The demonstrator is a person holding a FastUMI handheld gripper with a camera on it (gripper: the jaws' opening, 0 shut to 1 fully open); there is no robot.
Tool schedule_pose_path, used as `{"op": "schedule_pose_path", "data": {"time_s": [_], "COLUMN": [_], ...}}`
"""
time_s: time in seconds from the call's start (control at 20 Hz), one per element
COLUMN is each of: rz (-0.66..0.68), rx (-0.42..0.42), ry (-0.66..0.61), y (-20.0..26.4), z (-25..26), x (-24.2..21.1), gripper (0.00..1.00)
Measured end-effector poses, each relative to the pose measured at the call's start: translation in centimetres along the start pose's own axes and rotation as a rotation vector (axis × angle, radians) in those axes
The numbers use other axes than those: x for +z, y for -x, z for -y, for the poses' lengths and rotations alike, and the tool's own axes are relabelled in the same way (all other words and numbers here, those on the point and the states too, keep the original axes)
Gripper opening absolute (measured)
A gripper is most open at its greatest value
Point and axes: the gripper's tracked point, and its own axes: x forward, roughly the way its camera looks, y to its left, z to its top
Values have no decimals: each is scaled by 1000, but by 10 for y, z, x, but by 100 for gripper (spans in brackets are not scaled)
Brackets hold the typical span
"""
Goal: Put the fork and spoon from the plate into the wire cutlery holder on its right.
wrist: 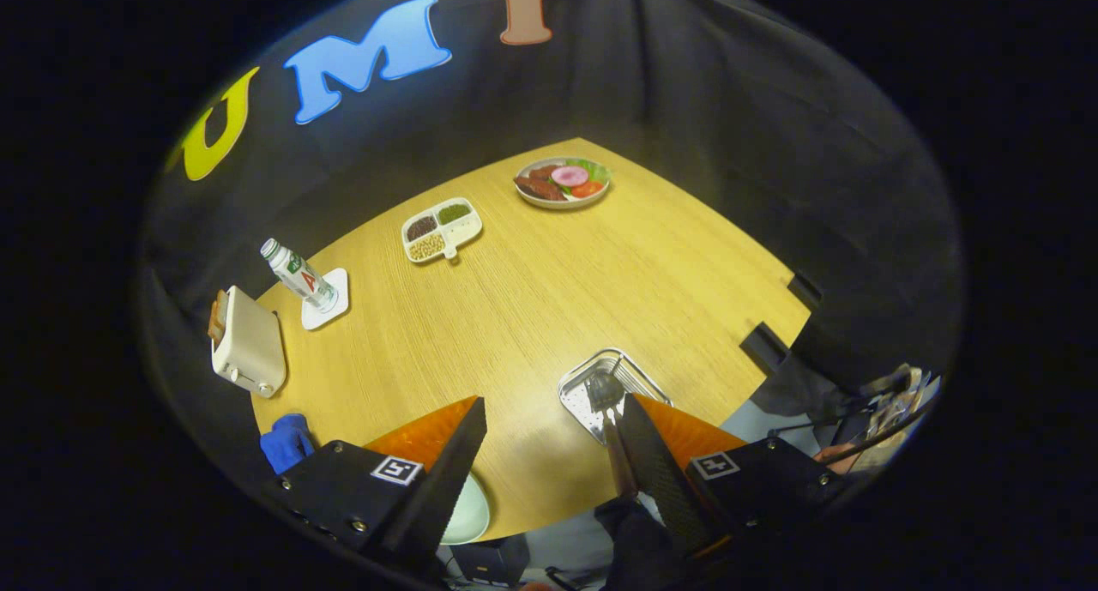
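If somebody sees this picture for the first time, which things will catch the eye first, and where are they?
Nearest, the gripper stands with its fingers wide apart above the wooden table. A spoon lies along the inner side of the right finger, its bowl over a metal tray. Far beyond, a plate of colourful food sits at the table's back corner.
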Motion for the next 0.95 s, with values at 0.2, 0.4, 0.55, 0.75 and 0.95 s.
{"op": "schedule_pose_path", "data": {"time_s": [0.2, 0.4, 0.55, 0.75, 0.95], "rz": [243, 438, 552, 663, 721], "rx": [66, 138, 181, 242, 276], "ry": [50, 105, 167, 212, 238], "y": [25, 53, 78, 105, 120], "z": [-12, -25, -37, -53, -60], "x": [52, 92, 116, 141, 155], "gripper": [98, 98, 97, 98, 97]}}
